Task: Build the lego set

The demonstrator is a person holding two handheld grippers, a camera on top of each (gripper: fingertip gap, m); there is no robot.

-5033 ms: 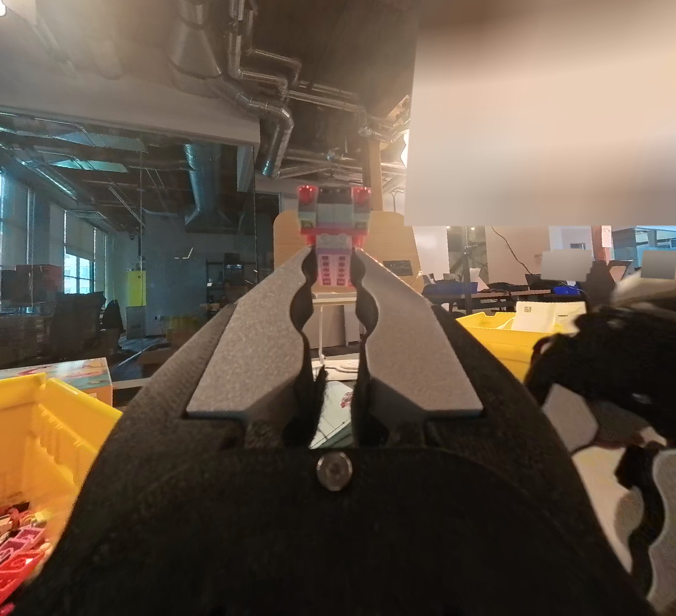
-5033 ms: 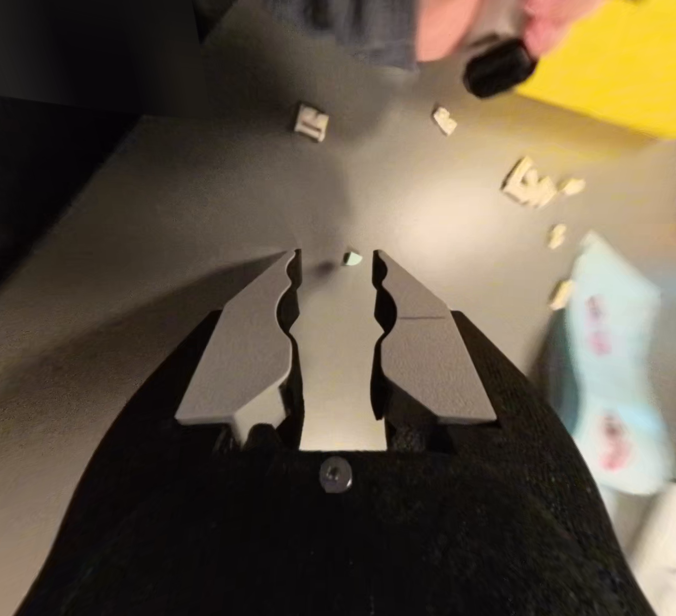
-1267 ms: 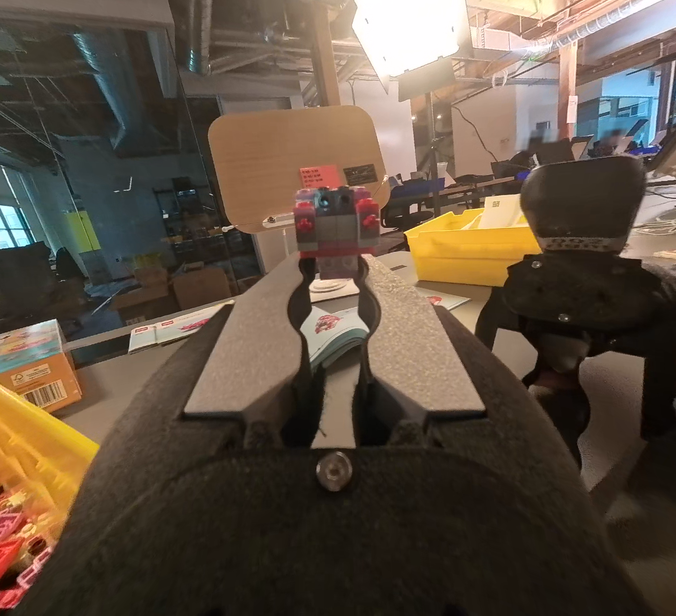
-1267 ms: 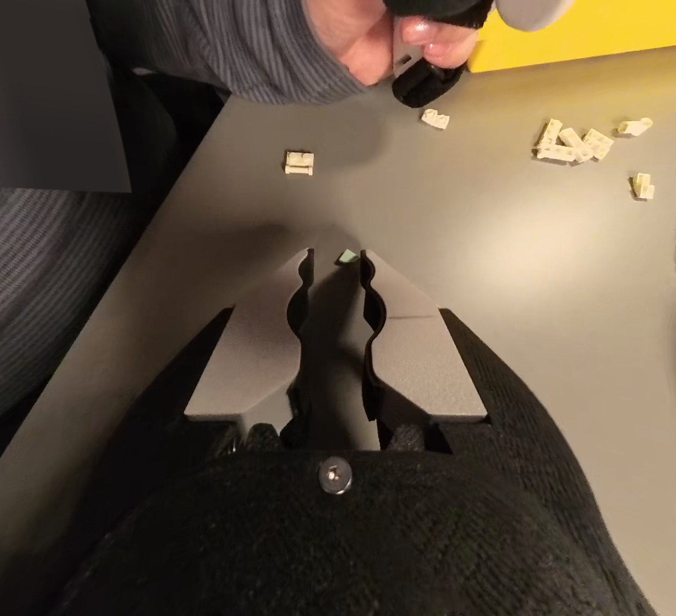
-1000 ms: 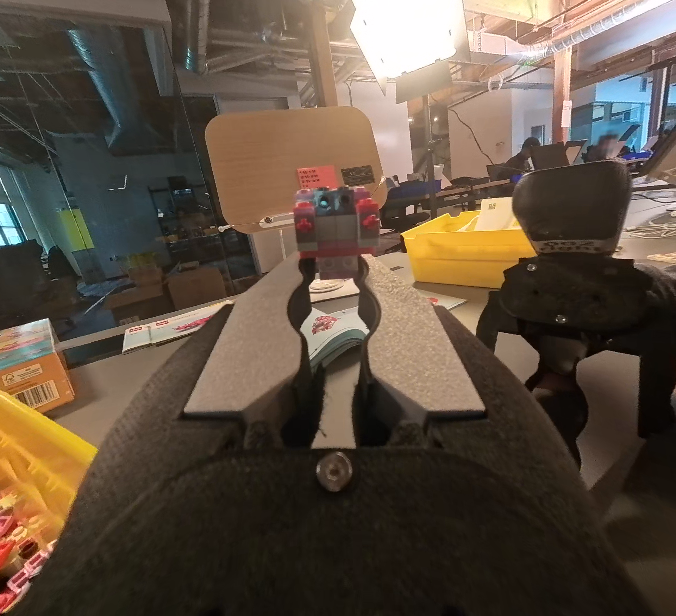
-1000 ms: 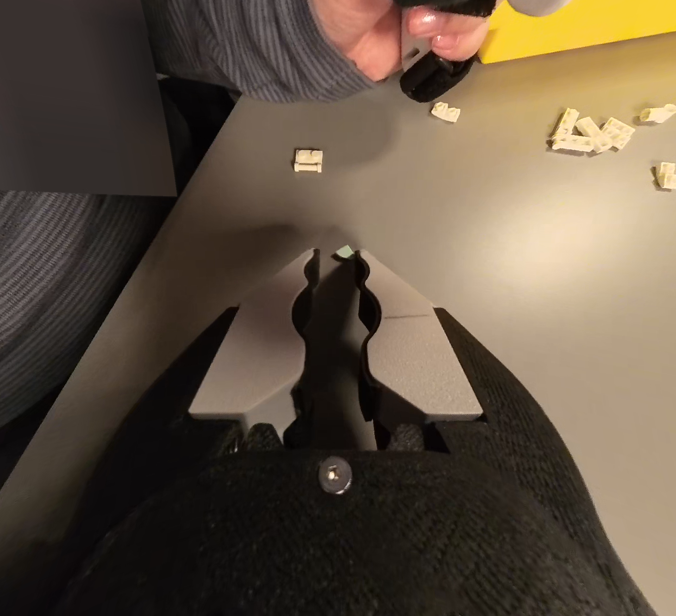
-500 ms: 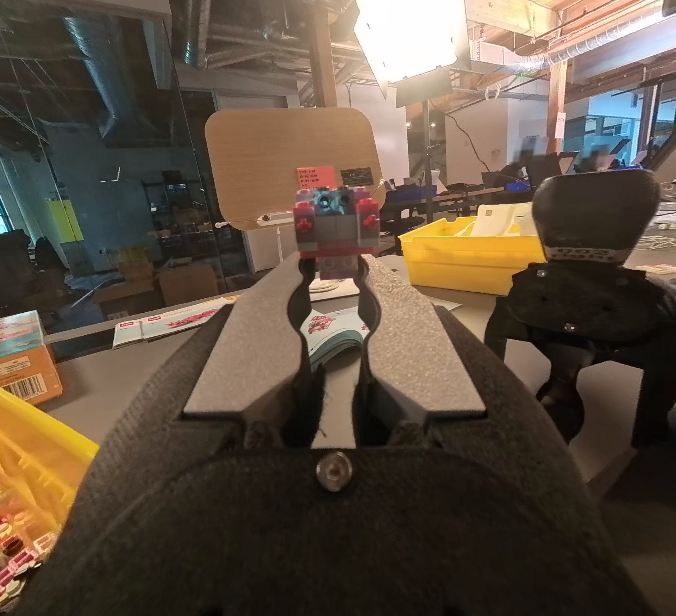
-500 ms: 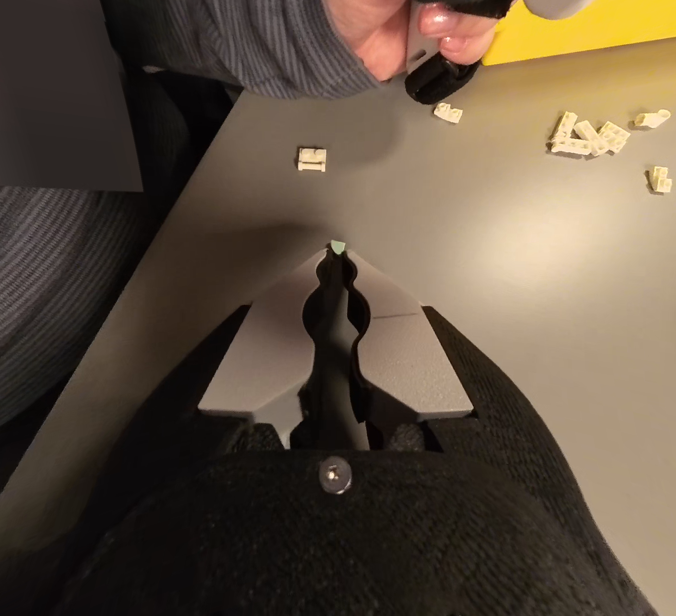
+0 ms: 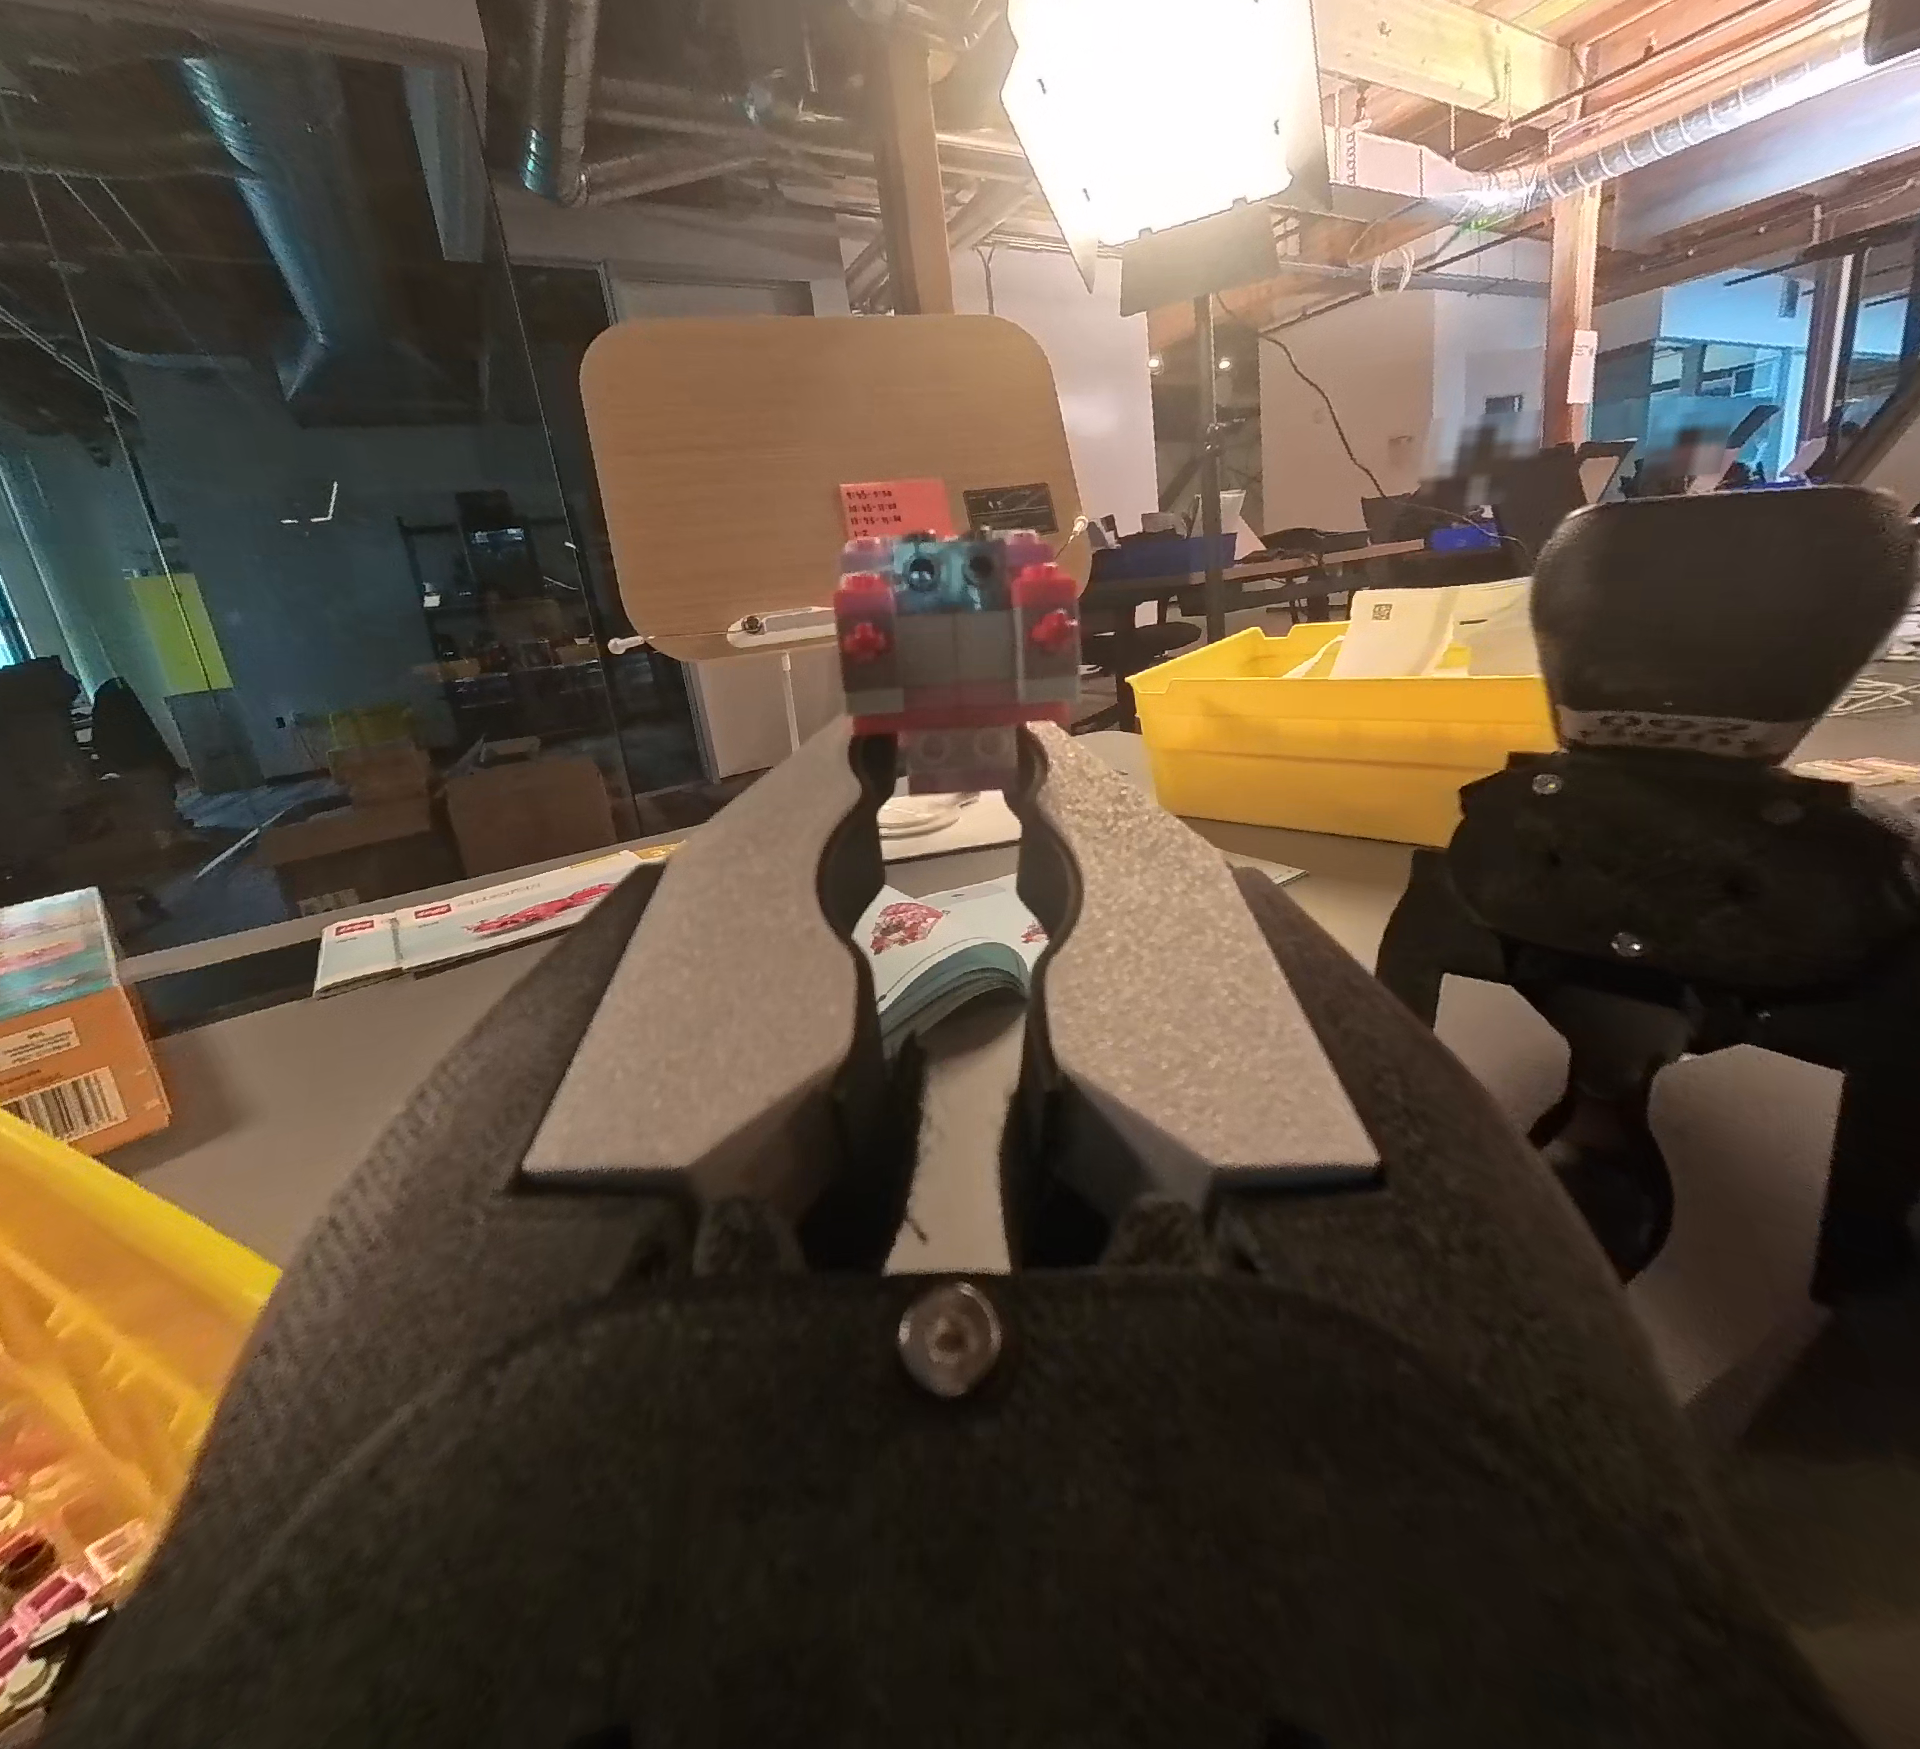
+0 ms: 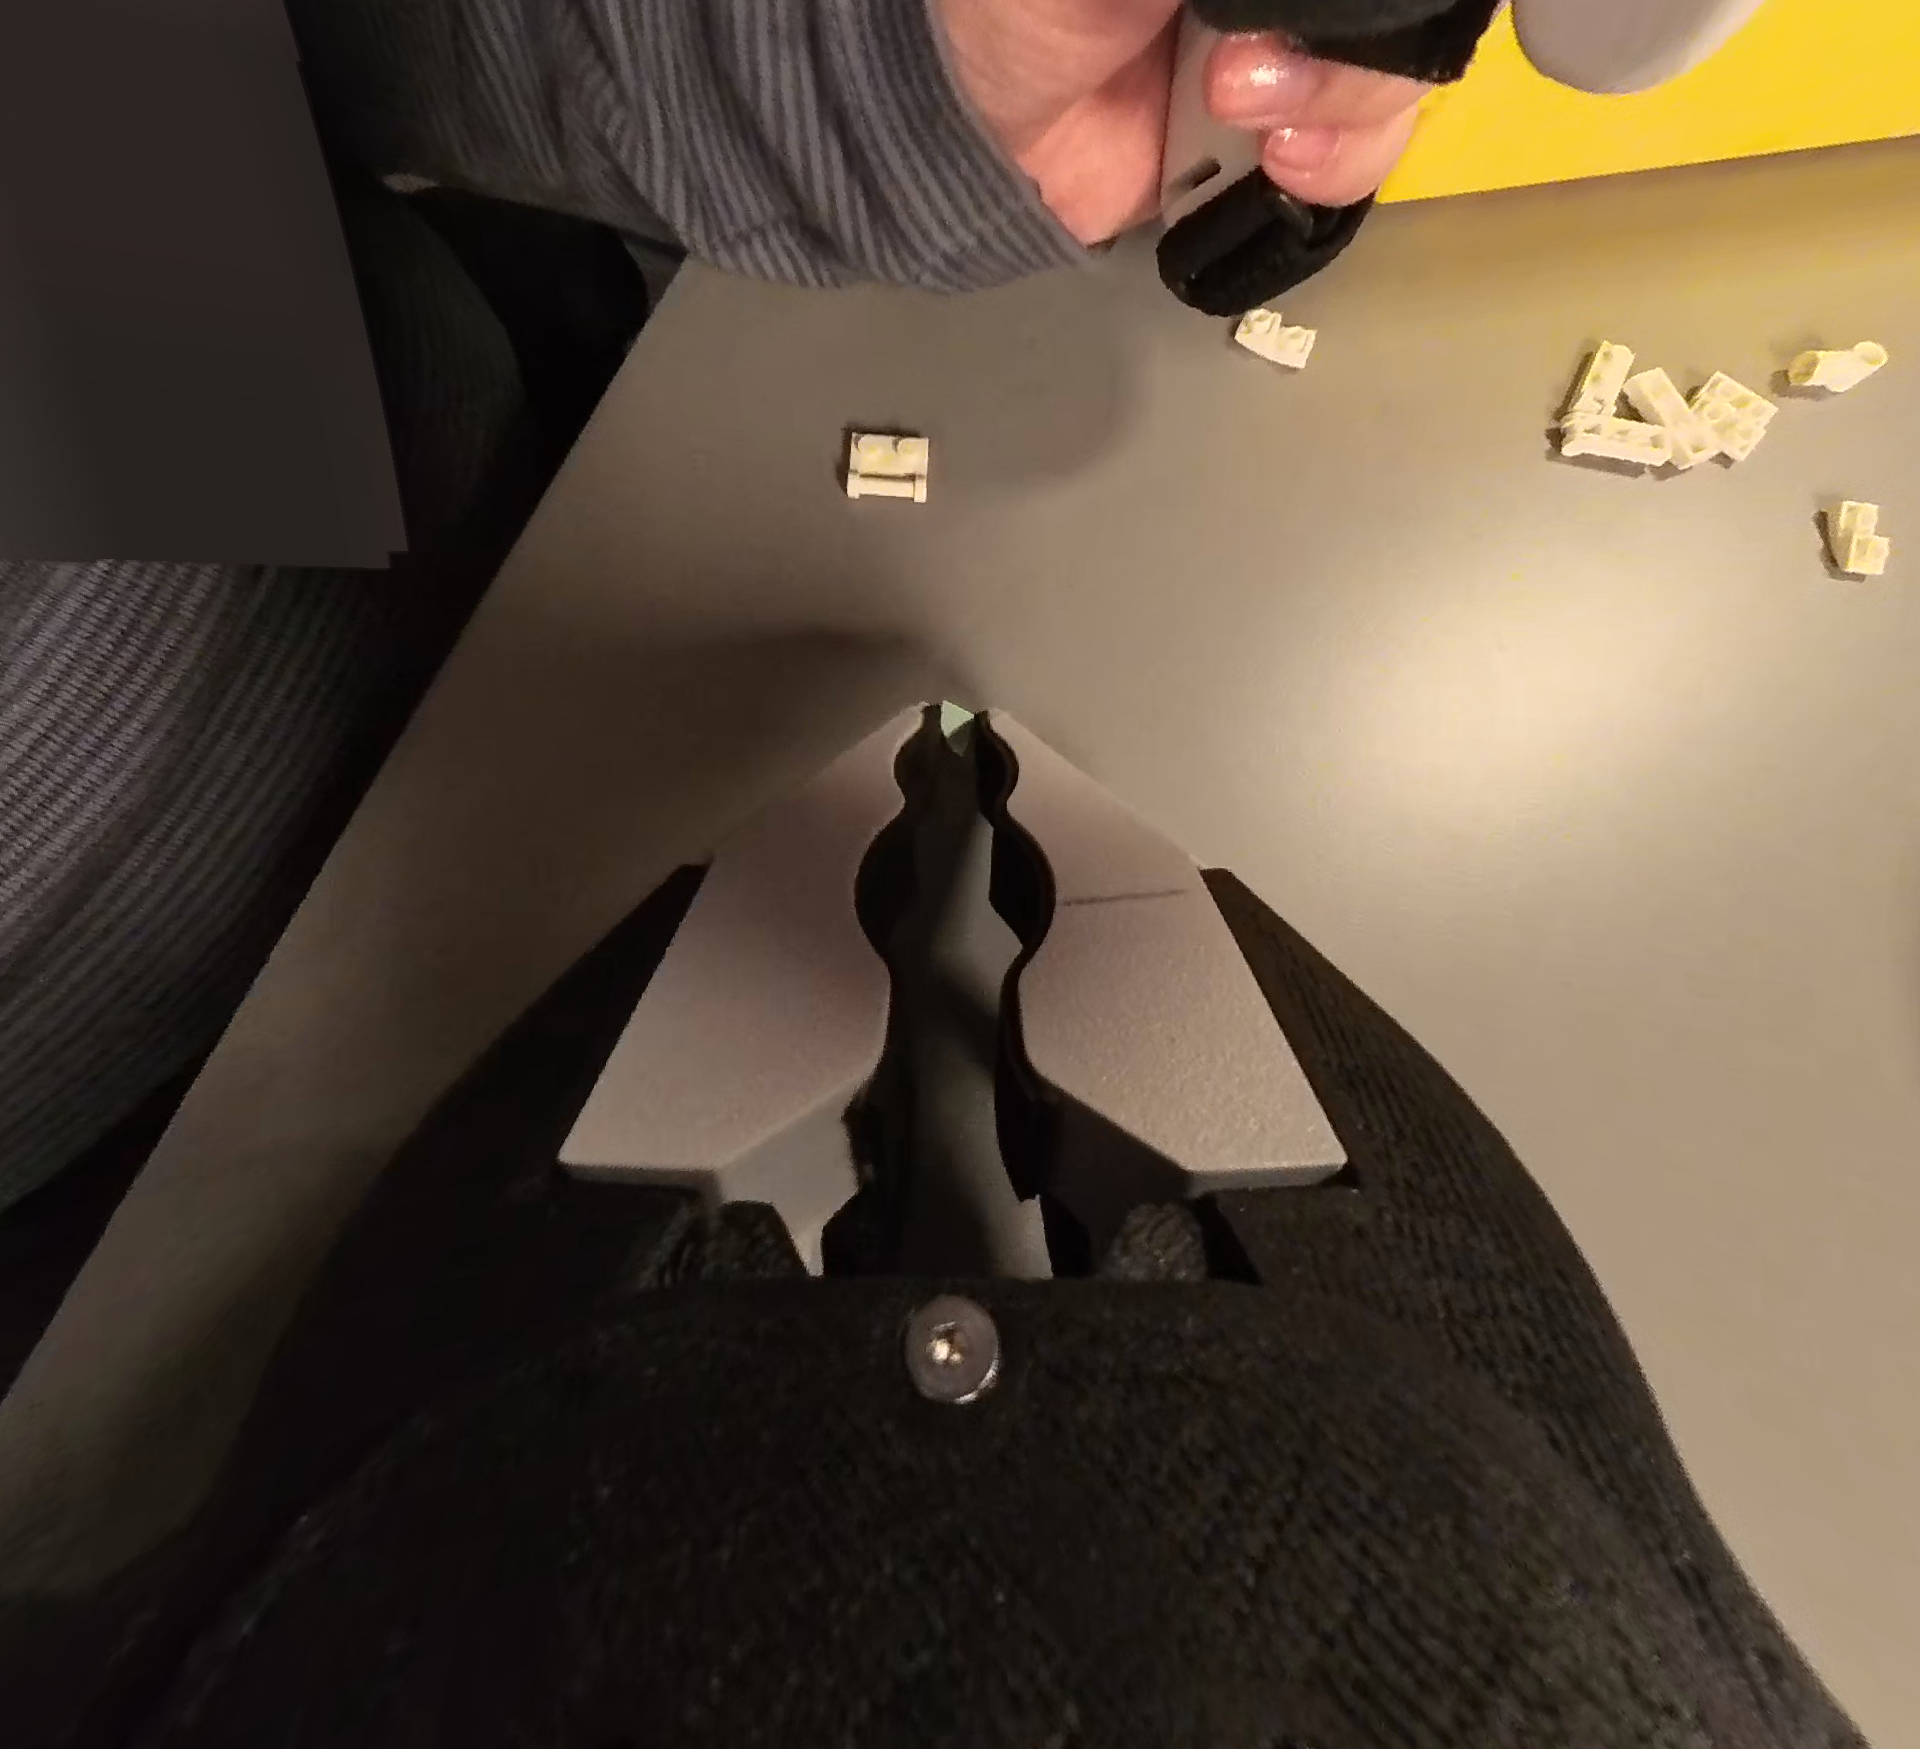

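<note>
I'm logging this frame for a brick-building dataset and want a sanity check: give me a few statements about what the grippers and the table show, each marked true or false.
1. The left gripper grips a red, grey and blue brick model by its lower end. True.
2. The right gripper stands wide open over a bare table. False: its fingers are nearly together, with a tiny pale green piece between the tips.
3. Small cream bricks lie scattered on the grey table. True.
4. The bin behind the model is blue. False: it is yellow.
5. An open booklet lies on the table beneath the left fingers. True.
</note>
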